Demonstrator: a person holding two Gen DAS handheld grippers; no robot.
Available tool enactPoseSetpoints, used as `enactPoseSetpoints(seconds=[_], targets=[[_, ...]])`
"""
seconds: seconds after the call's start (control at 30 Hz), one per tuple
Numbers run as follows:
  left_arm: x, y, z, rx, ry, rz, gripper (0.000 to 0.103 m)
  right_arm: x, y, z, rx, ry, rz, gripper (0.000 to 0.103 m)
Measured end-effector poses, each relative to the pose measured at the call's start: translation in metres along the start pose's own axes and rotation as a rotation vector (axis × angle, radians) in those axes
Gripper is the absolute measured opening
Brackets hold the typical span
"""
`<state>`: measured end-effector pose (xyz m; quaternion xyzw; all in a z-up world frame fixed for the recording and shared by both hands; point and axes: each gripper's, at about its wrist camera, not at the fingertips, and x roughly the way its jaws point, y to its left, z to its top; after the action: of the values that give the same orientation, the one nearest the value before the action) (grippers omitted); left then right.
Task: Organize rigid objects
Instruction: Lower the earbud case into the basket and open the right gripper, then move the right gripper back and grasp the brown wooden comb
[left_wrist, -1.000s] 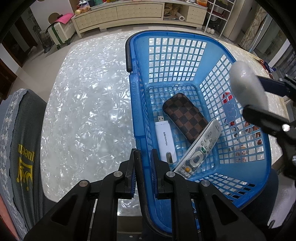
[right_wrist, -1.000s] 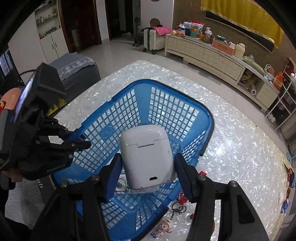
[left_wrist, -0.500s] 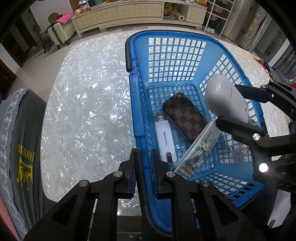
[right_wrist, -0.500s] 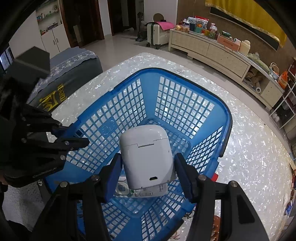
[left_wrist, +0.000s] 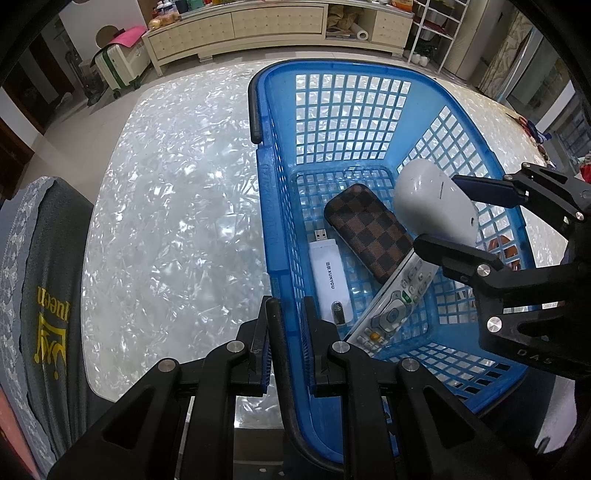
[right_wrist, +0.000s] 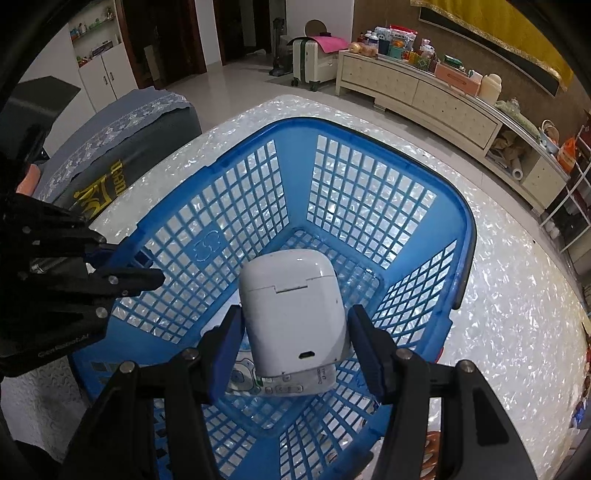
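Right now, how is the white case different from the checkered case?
The white case is plain and held up by the right tongs; the checkered case is brown-patterned and lies flat on the basket floor. The white one looks chunkier, the checkered one flatter. Both have rounded corners.

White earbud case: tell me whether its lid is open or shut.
Shut. The white earbud case, clamped in the right gripper over the blue basket, shows only a thin closed lid seam.

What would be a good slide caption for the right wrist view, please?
Right gripper holds a white earbud case over the blue basket; left gripper clamps its rim.
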<state>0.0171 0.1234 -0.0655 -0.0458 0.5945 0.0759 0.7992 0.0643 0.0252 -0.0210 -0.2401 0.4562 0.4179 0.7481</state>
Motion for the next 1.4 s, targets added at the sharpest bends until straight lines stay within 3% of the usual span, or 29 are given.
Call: enactPoseSetpoints(seconds=[0.3, 0.37, 0.43, 0.67, 1.0, 1.4], targets=[[0.000, 0.000, -0.001, 0.002, 0.001, 0.001, 0.016, -0.002, -0.005, 0.000, 0.012, -0.020, 0.001, 0.054], [0.000, -0.001, -0.001, 0.002, 0.001, 0.002, 0.016, -0.002, -0.005, 0.001, 0.010, -0.015, -0.001, 0.058], [0.000, -0.001, -0.001, 0.003, 0.000, 0.001, 0.016, -0.003, -0.005, 0.002, 0.009, -0.017, 0.001, 0.079], [0.000, -0.001, -0.001, 0.004, 0.001, 0.002, 0.016, -0.022, -0.014, 0.005, 0.029, -0.064, 0.020, 0.103], [0.001, -0.002, -0.001, 0.004, 0.002, 0.011, 0.016, -0.046, -0.041, -0.011, 0.040, -0.061, -0.040, 0.103], [0.000, -0.002, -0.001, 0.004, 0.005, 0.019, 0.016, -0.051, -0.094, -0.062, 0.156, 0.006, -0.104, 0.103]])
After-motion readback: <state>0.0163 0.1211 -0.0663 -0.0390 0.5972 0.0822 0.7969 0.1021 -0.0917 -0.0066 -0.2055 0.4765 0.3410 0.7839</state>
